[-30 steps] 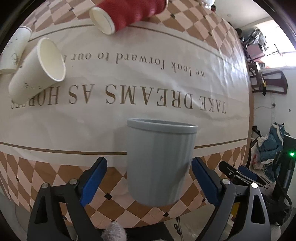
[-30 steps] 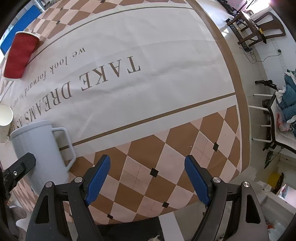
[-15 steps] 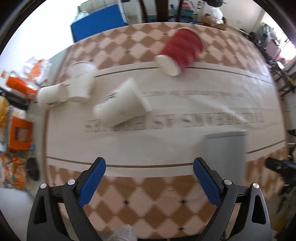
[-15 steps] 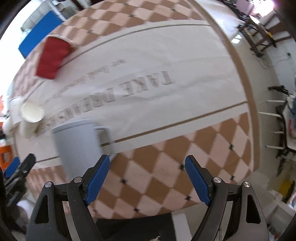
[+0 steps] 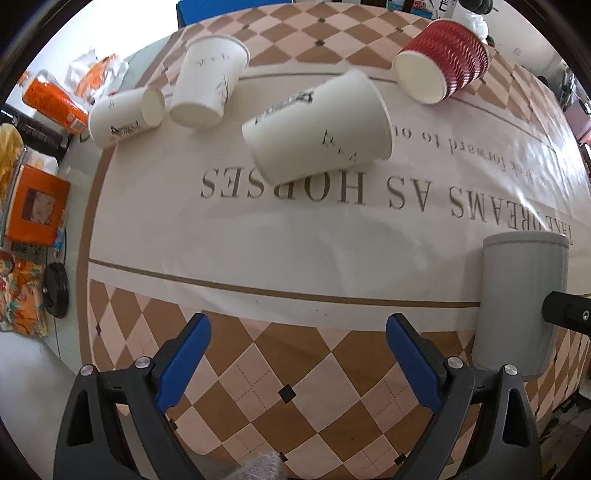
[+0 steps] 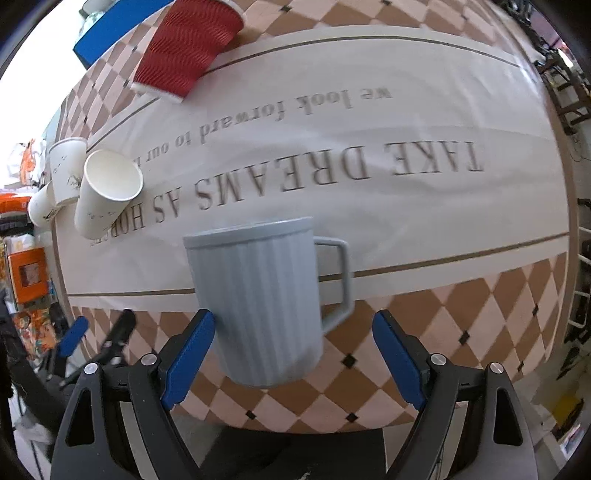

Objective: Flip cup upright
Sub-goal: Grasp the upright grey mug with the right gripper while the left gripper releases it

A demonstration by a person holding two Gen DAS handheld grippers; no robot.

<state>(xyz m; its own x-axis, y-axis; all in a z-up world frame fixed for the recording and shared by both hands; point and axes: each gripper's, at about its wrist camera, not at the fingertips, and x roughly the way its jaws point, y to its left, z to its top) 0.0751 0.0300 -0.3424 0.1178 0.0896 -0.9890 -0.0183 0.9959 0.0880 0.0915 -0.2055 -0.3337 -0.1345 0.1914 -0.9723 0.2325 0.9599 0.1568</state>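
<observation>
A grey ribbed mug (image 6: pixel 258 295) stands upright near the table's front edge, handle to the right. My right gripper (image 6: pixel 293 356) is open with the mug between its blue fingers, the left pad close to the mug's wall. The mug also shows at the far right of the left wrist view (image 5: pixel 519 302). My left gripper (image 5: pixel 299 360) is open and empty over the checkered border. A white paper cup (image 5: pixel 317 129) lies on its side ahead of it. A red ribbed cup (image 5: pixel 443 61) lies on its side at the back right.
Two more white paper cups (image 5: pixel 208 86) (image 5: pixel 123 116) lie at the back left of the table. Orange boxes and bags (image 5: pixel 37 206) sit on the floor beyond the left table edge. A blue panel (image 6: pixel 114 27) stands behind the table.
My left gripper moved left, away from the grey mug, and now faces the white cups. My right gripper swung left and now has the mug between its open fingers.
</observation>
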